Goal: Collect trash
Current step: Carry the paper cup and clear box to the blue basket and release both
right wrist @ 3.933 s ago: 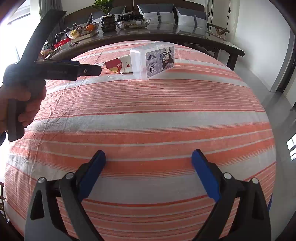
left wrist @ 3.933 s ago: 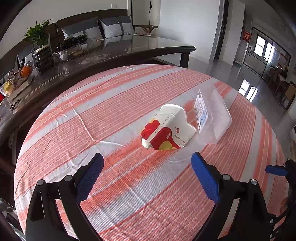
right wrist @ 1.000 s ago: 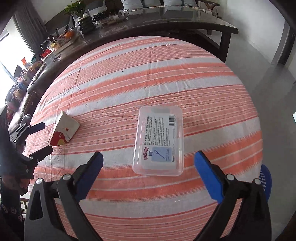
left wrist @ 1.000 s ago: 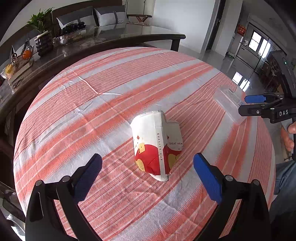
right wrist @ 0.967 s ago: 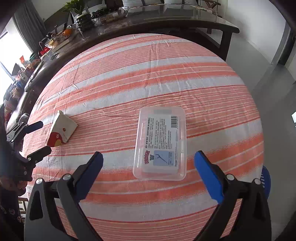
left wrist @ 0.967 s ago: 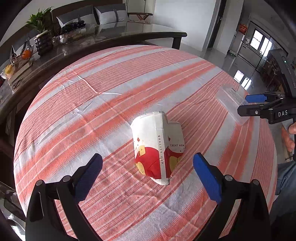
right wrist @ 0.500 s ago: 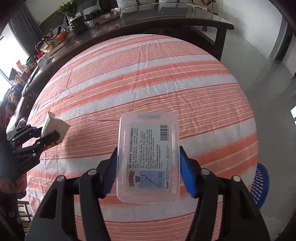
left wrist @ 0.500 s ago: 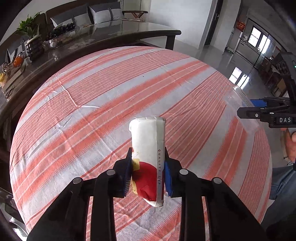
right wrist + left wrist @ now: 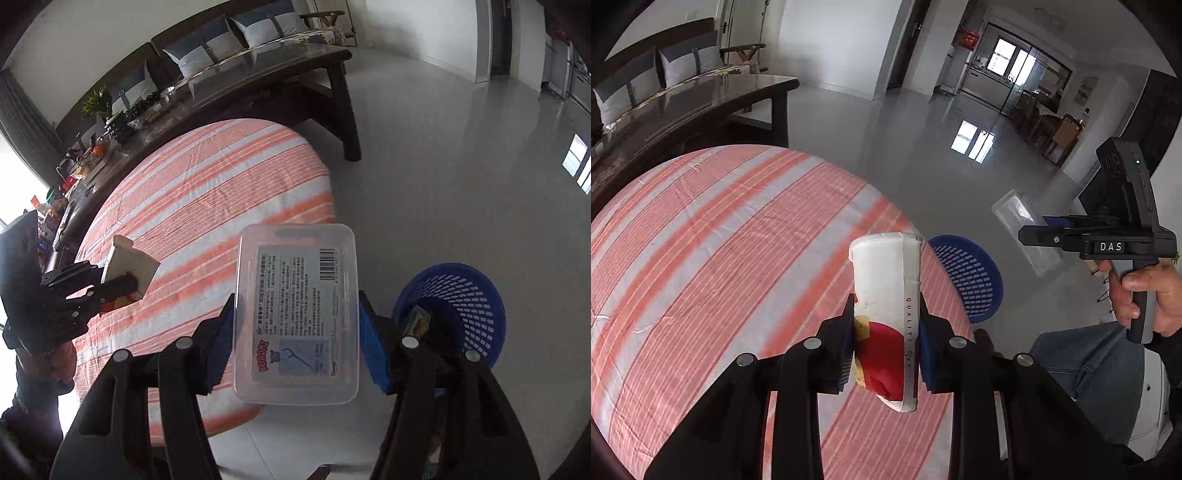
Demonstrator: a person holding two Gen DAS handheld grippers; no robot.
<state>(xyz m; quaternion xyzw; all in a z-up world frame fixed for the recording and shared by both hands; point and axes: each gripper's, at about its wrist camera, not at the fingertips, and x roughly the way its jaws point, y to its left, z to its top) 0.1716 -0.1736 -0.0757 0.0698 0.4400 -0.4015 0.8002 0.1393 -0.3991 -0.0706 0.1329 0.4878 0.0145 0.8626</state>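
The counter [image 9: 701, 240], covered in an orange and white striped cloth, fills the 9 o'clock side of the left wrist view. On the floor beside its edge stands a blue basket [image 9: 469, 306], at 4 o'clock in the right wrist view, with a bit of trash lying inside. The right gripper [image 9: 295, 325] is clenched on a clear plastic box [image 9: 297, 314], held above the counter's edge next to the basket. The left gripper [image 9: 886, 341] is clenched on a crushed paper cup [image 9: 886, 295], lifted above the cloth.
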